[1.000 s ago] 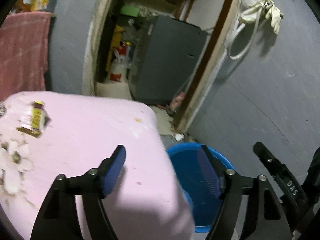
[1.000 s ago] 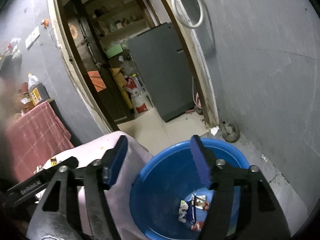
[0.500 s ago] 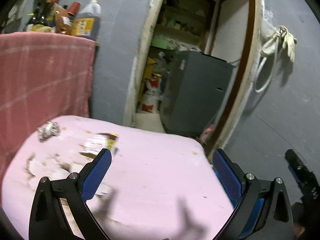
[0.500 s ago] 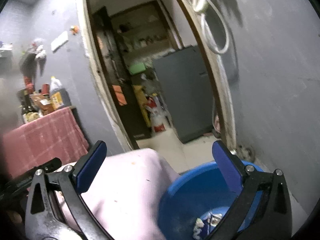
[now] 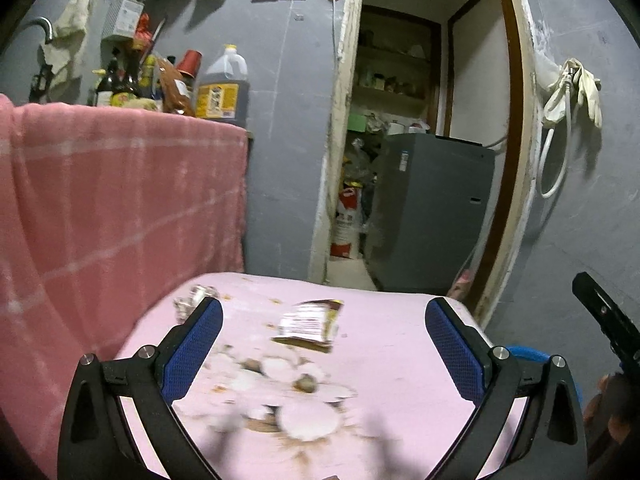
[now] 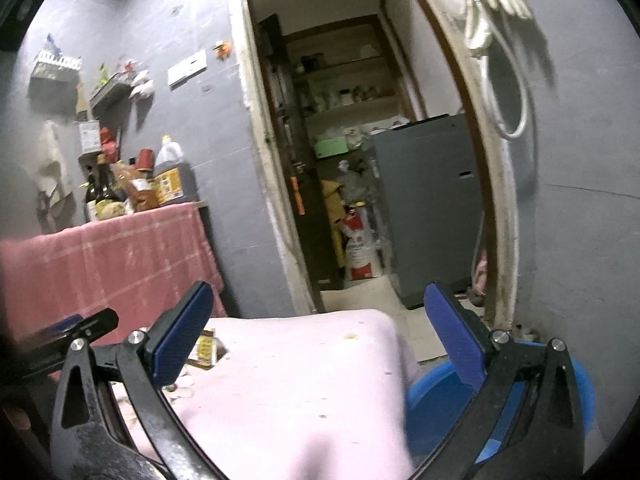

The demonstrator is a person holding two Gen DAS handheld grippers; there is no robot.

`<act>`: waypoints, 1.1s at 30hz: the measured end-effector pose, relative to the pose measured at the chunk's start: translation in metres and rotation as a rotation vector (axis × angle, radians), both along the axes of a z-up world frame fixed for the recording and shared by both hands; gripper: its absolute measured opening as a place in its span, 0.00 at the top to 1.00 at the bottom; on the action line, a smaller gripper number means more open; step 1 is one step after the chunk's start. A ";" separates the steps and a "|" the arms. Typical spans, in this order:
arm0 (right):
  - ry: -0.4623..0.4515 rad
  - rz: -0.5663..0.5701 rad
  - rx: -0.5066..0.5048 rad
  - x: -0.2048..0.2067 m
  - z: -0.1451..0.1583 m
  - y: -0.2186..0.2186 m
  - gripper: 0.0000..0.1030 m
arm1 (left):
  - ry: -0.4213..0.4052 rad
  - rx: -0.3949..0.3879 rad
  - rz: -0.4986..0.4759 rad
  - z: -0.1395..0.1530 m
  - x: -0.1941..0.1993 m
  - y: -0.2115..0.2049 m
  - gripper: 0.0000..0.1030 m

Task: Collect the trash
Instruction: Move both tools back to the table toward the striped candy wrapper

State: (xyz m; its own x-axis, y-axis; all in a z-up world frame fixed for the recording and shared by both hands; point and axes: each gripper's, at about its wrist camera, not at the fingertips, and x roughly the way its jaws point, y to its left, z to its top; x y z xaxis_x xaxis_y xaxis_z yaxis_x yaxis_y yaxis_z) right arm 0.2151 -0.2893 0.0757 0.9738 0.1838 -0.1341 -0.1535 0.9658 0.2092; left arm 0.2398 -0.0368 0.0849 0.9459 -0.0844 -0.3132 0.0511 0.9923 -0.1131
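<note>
A pink-covered table (image 5: 400, 360) carries the trash: a brown and yellow wrapper (image 5: 310, 323), a crumpled silver wrapper (image 5: 196, 296) and a patch of white peels and crumbs (image 5: 280, 384). My left gripper (image 5: 322, 350) hovers over this litter, open and empty. In the right wrist view the same table (image 6: 300, 380) fills the foreground and the brown wrapper (image 6: 206, 350) lies beside the left finger. My right gripper (image 6: 316, 344) is open wide with nothing in it. A blue basin (image 6: 440, 412) sits low at the table's right corner; its rim (image 5: 524, 351) shows behind my left gripper's right finger.
A red checked cloth (image 5: 120, 216) drapes a counter on the left, with bottles and an oil jug (image 5: 222, 88) on top. A doorway behind the table opens onto a grey cabinet (image 5: 432, 216) and sacks. White gloves and a hose (image 5: 568, 92) hang on the right wall.
Both grippers opened wider and swung up and left, away from the blue basin toward the tabletop. The trash in the basin has dropped out of view; the table litter now lies ahead.
</note>
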 end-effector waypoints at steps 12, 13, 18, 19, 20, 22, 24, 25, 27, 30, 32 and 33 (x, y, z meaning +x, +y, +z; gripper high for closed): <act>0.053 0.181 -0.088 0.019 -0.005 0.069 0.00 | 0.032 0.053 0.080 -0.023 -0.010 0.064 0.03; 0.063 0.191 -0.090 0.022 -0.006 0.072 0.00 | 0.036 0.055 0.085 -0.026 -0.011 0.068 0.03; 0.182 0.255 -0.111 0.043 -0.019 0.094 0.00 | 0.079 0.063 0.115 -0.039 -0.005 0.091 0.03; 0.215 0.266 -0.117 0.049 -0.023 0.100 0.00 | 0.089 0.059 0.118 -0.041 -0.003 0.095 0.03; 0.251 0.284 -0.123 0.055 -0.028 0.106 0.00 | 0.101 0.052 0.120 -0.042 -0.001 0.099 0.03; 0.317 0.314 -0.136 0.064 -0.038 0.115 0.01 | 0.123 0.039 0.126 -0.045 0.005 0.106 0.03; 0.376 0.354 -0.149 0.072 -0.048 0.126 0.02 | 0.144 0.032 0.130 -0.048 0.010 0.112 0.04; 0.396 0.366 -0.157 0.075 -0.052 0.129 0.04 | 0.154 0.030 0.132 -0.049 0.012 0.115 0.04; 0.440 0.389 -0.182 0.081 -0.059 0.138 0.12 | 0.178 0.028 0.132 -0.052 0.016 0.118 0.04; 0.493 0.428 -0.208 0.087 -0.069 0.149 0.21 | 0.214 0.036 0.116 -0.058 0.020 0.121 0.04; 0.511 0.445 -0.213 0.089 -0.071 0.153 0.24 | 0.232 0.039 0.105 -0.060 0.022 0.122 0.04; 0.524 0.457 -0.216 0.090 -0.073 0.156 0.27 | 0.238 0.040 0.100 -0.060 0.025 0.122 0.04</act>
State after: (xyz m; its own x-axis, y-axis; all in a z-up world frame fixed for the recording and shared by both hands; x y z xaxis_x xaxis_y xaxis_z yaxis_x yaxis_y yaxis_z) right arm 0.3056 -0.1335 0.0024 0.6042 0.4733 -0.6411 -0.4833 0.8573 0.1774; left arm 0.2646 0.0850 0.0245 0.8481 0.0227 -0.5293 -0.0707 0.9950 -0.0705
